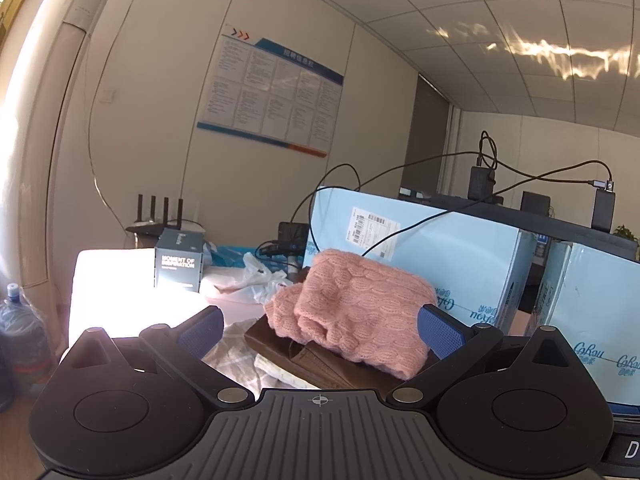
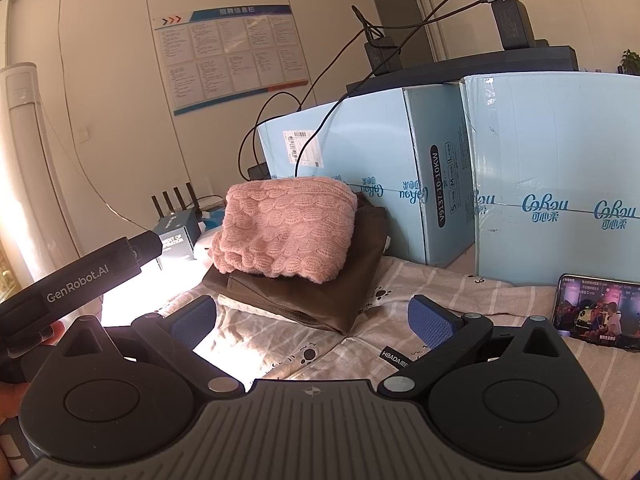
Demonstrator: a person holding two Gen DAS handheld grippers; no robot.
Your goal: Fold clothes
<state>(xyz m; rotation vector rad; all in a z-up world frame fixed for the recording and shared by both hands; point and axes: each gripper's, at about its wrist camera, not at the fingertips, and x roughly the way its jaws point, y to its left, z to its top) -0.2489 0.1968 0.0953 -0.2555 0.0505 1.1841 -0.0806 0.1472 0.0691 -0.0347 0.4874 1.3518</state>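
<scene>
I'm holding both tools, left tool point(image 1: 320, 330) and right tool point(image 2: 312, 320), spread wide and empty. Striped cloth point(image 2: 400, 280) lies clear ahead. At twelve o'clock, the pink sweater point(image 2: 284, 228) tops the brown garment point(image 2: 316, 292); blue boxes point(image 2: 552, 184) are walling two o'clock.

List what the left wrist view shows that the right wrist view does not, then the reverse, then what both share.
Only the left wrist view shows a water jug on the floor and a white plastic bag behind the pile.

Only the right wrist view shows a phone with a lit screen propped on the striped sheet, and the left gripper's body seen from outside.

Both show the folded pink sweater on a brown garment, the blue boxes, the wall poster, and open, empty jaws.
</scene>
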